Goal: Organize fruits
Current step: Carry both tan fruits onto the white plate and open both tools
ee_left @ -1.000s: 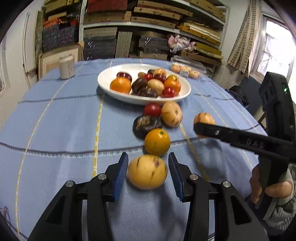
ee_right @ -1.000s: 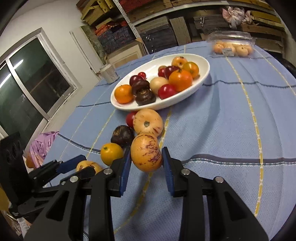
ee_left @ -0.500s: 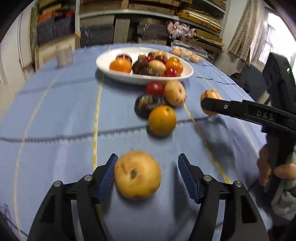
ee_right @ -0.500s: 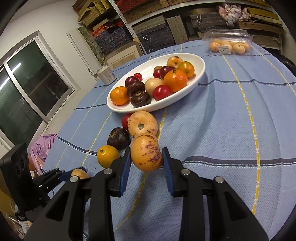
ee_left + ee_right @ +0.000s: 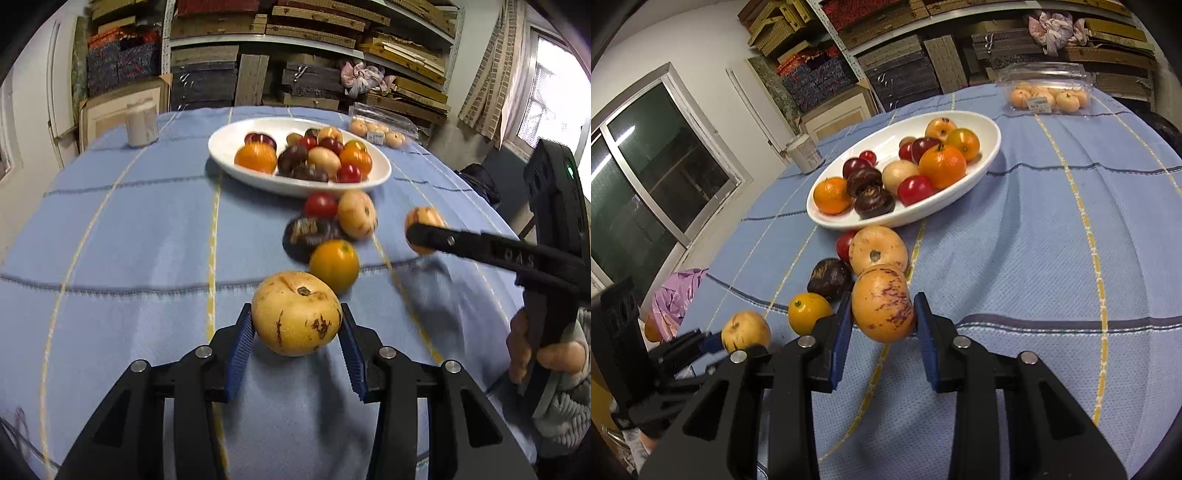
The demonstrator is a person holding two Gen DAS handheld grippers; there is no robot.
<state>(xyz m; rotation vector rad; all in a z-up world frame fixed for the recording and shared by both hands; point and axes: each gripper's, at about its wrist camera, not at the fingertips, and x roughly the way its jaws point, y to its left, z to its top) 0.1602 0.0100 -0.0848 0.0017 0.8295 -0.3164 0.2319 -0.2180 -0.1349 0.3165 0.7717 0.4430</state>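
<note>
My left gripper [image 5: 297, 325] holds a yellow, brown-flecked fruit [image 5: 295, 314] just above the blue cloth. Its jaws are closing, and both blue pads touch the fruit's sides. In front lie an orange [image 5: 334, 264], a dark fruit [image 5: 306, 236], a red tomato [image 5: 320, 205] and a pale speckled fruit [image 5: 356, 219]. Beyond them a white oval plate [image 5: 229, 155] carries several fruits. My right gripper [image 5: 882, 314] is shut on an orange fruit with purple streaks [image 5: 882, 302], held off the cloth. The left gripper [image 5: 738, 339] with its yellow fruit [image 5: 746, 330] shows at lower left in the right wrist view.
A white cup [image 5: 142, 123] stands at the table's far left. A clear plastic box of small orange fruits [image 5: 1049, 98] sits at the far right edge. Shelves with stacked boxes rise behind the table. A person's hand [image 5: 546, 358] grips the right tool.
The left jaws were wider around the yellow fruit half a second ago and have closed onto it again; the fruit now sits higher and has turned. The right gripper and its fruit kept still.
</note>
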